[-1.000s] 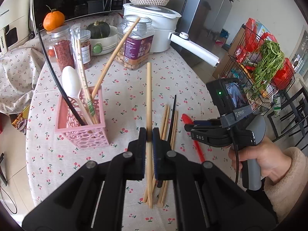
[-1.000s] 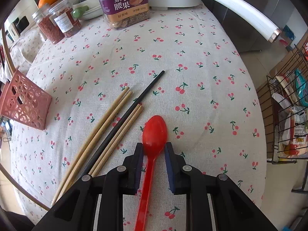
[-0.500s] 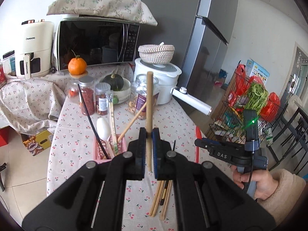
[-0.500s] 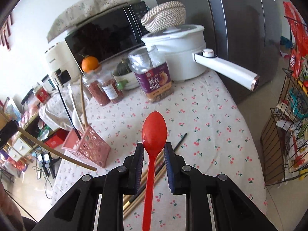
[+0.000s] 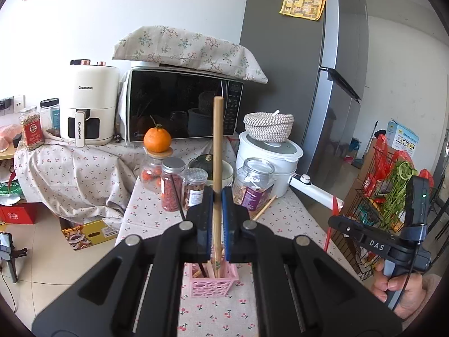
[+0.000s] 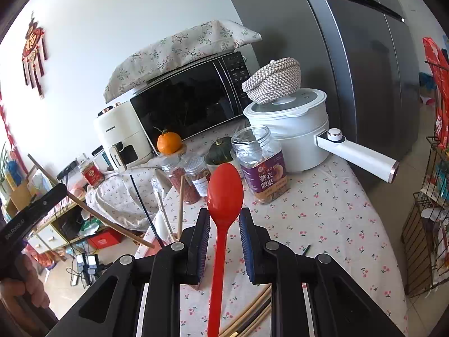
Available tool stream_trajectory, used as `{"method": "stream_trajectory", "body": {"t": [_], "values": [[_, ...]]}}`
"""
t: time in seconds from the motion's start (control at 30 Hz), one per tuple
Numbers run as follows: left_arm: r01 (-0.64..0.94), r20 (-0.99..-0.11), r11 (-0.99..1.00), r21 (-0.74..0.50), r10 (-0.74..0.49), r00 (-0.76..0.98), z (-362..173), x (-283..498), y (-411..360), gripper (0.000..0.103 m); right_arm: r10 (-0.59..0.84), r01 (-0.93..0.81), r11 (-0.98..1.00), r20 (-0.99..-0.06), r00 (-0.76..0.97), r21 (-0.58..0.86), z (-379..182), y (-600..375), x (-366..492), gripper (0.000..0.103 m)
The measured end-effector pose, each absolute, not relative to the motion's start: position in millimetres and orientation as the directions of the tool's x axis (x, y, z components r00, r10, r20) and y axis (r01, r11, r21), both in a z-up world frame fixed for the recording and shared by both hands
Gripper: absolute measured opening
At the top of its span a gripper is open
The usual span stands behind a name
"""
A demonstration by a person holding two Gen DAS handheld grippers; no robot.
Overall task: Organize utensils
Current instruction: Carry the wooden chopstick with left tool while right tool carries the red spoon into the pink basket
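Left wrist view: the left gripper is pressed together on a wooden chopstick, which stands upright between its pads and rises well above the fingertips. Directly below the jaws, the chopstick's lower end reaches into a pink utensil basket on the cherry-print tablecloth, where other utensils already stand. Ahead of the fingertips are spice jars, an orange, a microwave and a white pot. To the right, the right gripper is seen side-on

Right wrist view: the right gripper is closed only partway, pinching the handle of a red spoon whose bowl sticks up beyond the fingertips. A glass jar sits just ahead and to the right. More chopsticks lie on the cloth below the right finger. Far left, the left gripper grips its chopstick on a slant
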State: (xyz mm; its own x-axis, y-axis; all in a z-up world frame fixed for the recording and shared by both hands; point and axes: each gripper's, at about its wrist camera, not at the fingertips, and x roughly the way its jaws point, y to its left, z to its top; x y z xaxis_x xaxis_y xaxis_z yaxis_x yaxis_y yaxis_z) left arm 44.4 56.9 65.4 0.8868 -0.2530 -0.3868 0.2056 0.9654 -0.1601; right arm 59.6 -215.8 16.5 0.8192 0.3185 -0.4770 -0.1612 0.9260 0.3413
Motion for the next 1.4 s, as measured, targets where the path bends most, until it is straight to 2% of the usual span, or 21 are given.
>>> {"method": "stream_trajectory", "body": {"t": [0.2, 0.47, 0.53, 0.6, 0.7, 0.83, 1.2, 1.4], "values": [[0.153, -0.49, 0.981, -0.124, -0.194, 0.85, 34.2, 69.2, 59.3, 0.007, 0.317, -0.178, 0.929, -0.445, 0.838, 0.325, 21.4, -194.2, 61.7, 0.022], [0.18, -0.591, 0.973, -0.143, -0.23, 0.773, 6.7, 89.2, 51.9, 0.008, 0.276, -0.181, 0.943, -0.358, 0.892, 0.278, 33.2, -166.2, 56.3, 0.022], [0.186, -0.609, 0.971, -0.154, -0.241, 0.756, 5.4, 89.6, 50.9, 0.019, 0.259, -0.176, 0.95, -0.339, 0.904, 0.257, 37.1, -156.6, 56.9, 0.022], [0.183, -0.623, 0.971, -0.156, -0.24, 0.745, 5.0, 88.7, 51.1, 0.047, 0.252, -0.177, 0.953, -0.322, 0.913, 0.244, 41.0, -147.8, 58.4, 0.022], [0.165, -0.635, 0.977, -0.135, -0.213, 0.742, 6.8, 82.2, 54.4, 0.066, 0.24, -0.177, 0.958, -0.3, 0.923, 0.224, 44.7, -135.4, 62.2, 0.022], [0.113, -0.666, 0.988, -0.105, -0.155, 0.729, 3.5, 77.5, 65.7, 0.083, 0.208, -0.153, 0.967, -0.279, 0.938, 0.204, 43.3, -119.9, 72.1, 0.022], [0.049, -0.727, 0.995, -0.088, -0.098, 0.679, -15.1, 77.3, 90.3, 0.085, 0.158, -0.122, 0.981, -0.251, 0.955, 0.153, 24.0, -83.7, 94.2, 0.022], [0.056, -0.728, 0.995, -0.084, -0.099, 0.678, -15.2, 75.5, 89.0, 0.086, 0.169, -0.124, 0.978, -0.283, 0.944, 0.17, 14.2, -85.2, 98.8, 0.023]]}}
